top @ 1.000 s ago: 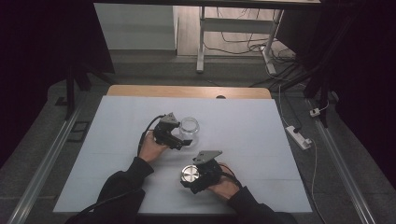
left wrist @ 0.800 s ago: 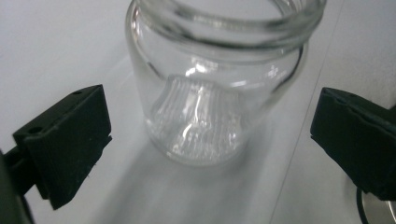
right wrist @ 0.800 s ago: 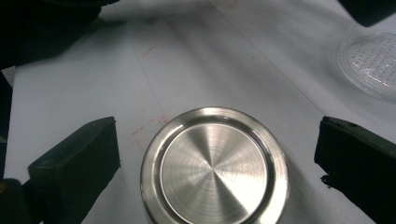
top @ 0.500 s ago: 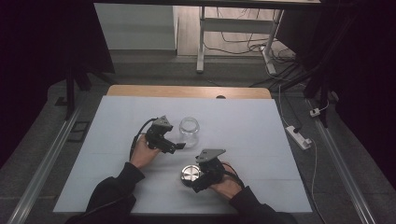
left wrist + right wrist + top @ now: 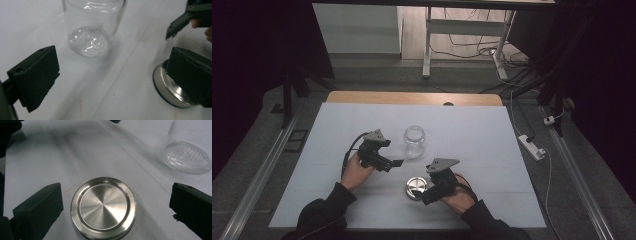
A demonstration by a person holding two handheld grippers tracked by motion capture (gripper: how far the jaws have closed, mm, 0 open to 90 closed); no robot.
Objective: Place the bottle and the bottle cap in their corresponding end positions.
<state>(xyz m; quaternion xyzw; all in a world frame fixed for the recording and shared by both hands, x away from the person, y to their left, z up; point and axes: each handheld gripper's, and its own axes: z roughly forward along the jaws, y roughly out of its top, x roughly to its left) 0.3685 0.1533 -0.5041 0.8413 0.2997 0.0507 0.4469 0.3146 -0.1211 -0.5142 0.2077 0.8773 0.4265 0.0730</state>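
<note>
A clear, lidless glass jar (image 5: 414, 141) stands upright on the white tabletop (image 5: 492, 150). A round metal lid (image 5: 415, 187) lies flat in front of it. My left gripper (image 5: 393, 156) is open just left of the jar, not touching it; in the left gripper view the jar (image 5: 92, 25) stands ahead of the spread jaws of my left gripper (image 5: 112, 82), and the lid (image 5: 165, 85) peeks out beside the right jaw. My right gripper (image 5: 426, 192) is open, its jaws having just been opening. In the right gripper view the lid (image 5: 103, 206) lies between them, untouched.
A wooden strip (image 5: 412, 97) runs along the table's far edge. A power strip (image 5: 532, 146) and cables lie on the floor to the right. The legs of another table (image 5: 427, 45) stand beyond. The jar's base (image 5: 185, 157) sits to the upper right of the lid.
My left gripper has drawn back to the left, away from the jar, which stays standing. The right gripper and the lid have kept their places.
</note>
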